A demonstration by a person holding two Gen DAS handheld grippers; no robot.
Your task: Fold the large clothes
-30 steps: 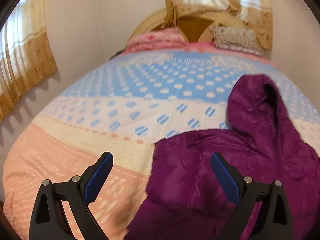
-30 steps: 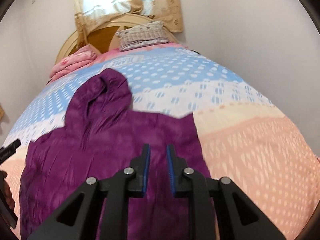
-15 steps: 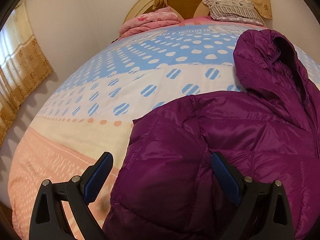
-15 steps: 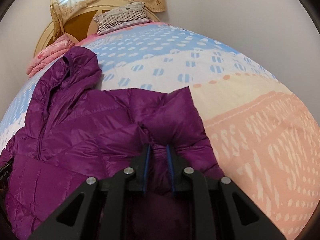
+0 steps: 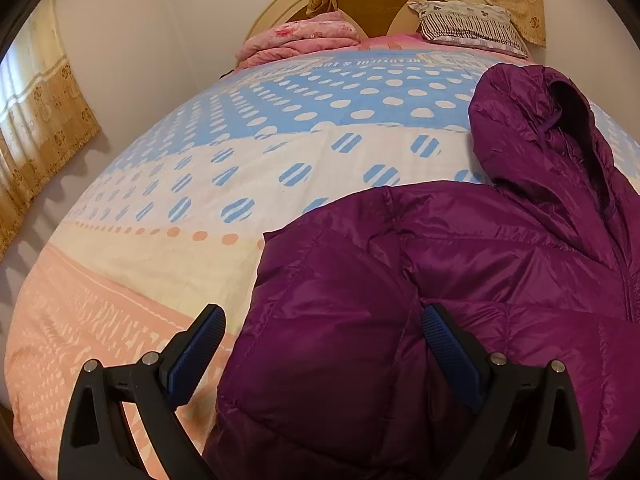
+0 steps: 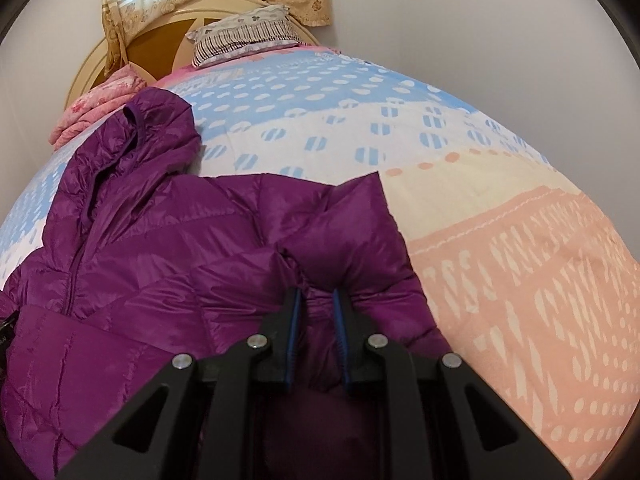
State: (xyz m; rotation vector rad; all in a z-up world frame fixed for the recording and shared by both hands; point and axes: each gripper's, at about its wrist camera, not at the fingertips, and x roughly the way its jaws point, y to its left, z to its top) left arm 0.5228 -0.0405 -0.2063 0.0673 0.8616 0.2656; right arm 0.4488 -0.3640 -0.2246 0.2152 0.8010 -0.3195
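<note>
On bedspread (image 6: 500,240), jacket (image 6: 160,264) between right gripper (image 6: 316,332) fingers

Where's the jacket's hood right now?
The hood lies at the right in the left wrist view, toward the headboard, short of the striped pillow.

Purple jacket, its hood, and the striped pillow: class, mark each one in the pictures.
purple jacket (image 6: 168,264): right wrist view, quilted chest panel.
hood (image 5: 532,120): left wrist view, outer side of hood.
striped pillow (image 6: 244,36): right wrist view, front face.
</note>
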